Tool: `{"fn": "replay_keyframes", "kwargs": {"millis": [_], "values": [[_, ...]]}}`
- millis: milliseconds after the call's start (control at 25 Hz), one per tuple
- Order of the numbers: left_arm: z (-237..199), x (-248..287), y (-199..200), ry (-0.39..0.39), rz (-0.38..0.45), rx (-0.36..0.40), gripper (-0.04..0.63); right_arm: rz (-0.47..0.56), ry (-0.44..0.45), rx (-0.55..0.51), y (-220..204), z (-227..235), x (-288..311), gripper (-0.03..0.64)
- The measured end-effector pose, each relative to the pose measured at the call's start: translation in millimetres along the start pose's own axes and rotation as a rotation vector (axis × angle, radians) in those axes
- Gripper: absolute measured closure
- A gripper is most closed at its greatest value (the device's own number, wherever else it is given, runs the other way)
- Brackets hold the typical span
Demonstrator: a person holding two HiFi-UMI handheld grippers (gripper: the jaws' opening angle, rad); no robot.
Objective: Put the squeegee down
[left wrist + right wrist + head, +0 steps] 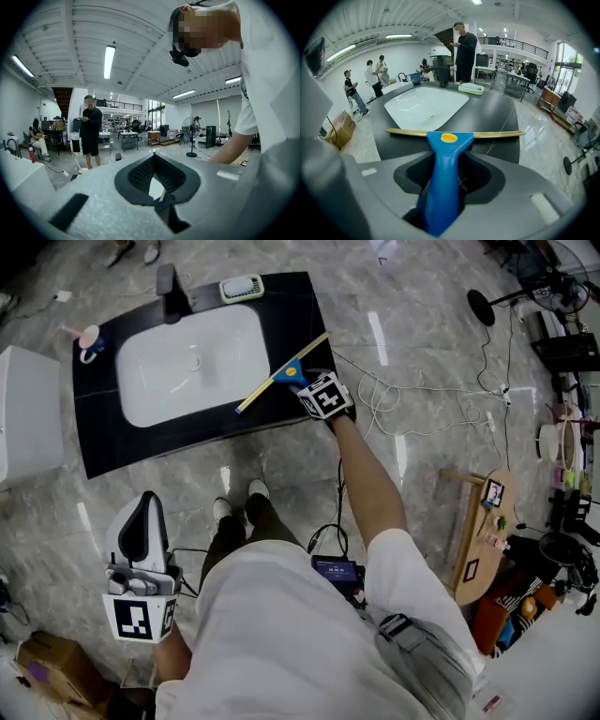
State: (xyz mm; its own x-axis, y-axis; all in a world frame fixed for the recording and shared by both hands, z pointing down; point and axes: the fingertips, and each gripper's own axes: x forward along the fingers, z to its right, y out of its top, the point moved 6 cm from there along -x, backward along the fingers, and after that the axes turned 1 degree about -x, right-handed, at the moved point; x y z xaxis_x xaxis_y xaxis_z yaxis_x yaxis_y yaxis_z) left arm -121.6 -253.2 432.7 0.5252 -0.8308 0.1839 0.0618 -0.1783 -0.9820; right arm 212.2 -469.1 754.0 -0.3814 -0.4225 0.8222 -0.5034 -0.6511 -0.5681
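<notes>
Here we have the blue-handled squeegee [281, 376] with its long yellowish blade pinched by the handle in our right gripper [307, 385], out over the right part of the black stone desk [291, 306], just beside the white oval sink basin [187, 362]. The blade's long axis runs crosswise to the gripper, handle pointing back at us, so we judge it only needs lowering flat; whether the blade already touches the desk we cannot tell. Our left gripper [147, 502] hangs well apart by our side, jaws pressed together at the tips, empty.
</notes>
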Motion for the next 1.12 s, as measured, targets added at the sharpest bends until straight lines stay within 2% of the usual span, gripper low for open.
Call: {"fn": "replay_keyframes", "kwargs": {"millis": [360, 520, 600, 680, 760, 1000, 1120], "values": [[4.0, 6.5, 0.9, -0.018, -0.002, 0.007, 0.591, -0.014, -0.036, 0.002, -6.8, 2.7, -0.6, 0.407], [5.8, 6.1, 1.6, -0.019, 0.004, 0.007, 0.591, 0.051, -0.069, 0.003, 0.2, 2.8, -15.1, 0.382], [7.5, 5.7, 1.5, -0.025, 0.014, 0.005, 0.591, 0.147, -0.073, 0.018, 9.4, -1.8, -30.7, 0.4], [10.3, 6.2, 2.8, -0.049, 0.033, 0.004, 0.591, 0.295, -0.075, 0.038, 23.4, -12.3, -57.0, 0.464], [11.5, 6.5, 5.5, -0.067, 0.051, 0.006, 0.591, 0.44, -0.065, 0.06, 39.6, -29.5, -88.4, 0.482], [1.0, -0.3, 10.9, -0.044, 0.082, -0.022, 0.591, 0.765, -0.002, 0.06, 90.7, -107.8, -185.1, 0.596], [-1.1, -3.7, 14.7, -0.052, 0.106, -0.023, 0.591, 0.923, 0.074, 0.089, 110.0, -150.3, -238.1, 0.62]]}}
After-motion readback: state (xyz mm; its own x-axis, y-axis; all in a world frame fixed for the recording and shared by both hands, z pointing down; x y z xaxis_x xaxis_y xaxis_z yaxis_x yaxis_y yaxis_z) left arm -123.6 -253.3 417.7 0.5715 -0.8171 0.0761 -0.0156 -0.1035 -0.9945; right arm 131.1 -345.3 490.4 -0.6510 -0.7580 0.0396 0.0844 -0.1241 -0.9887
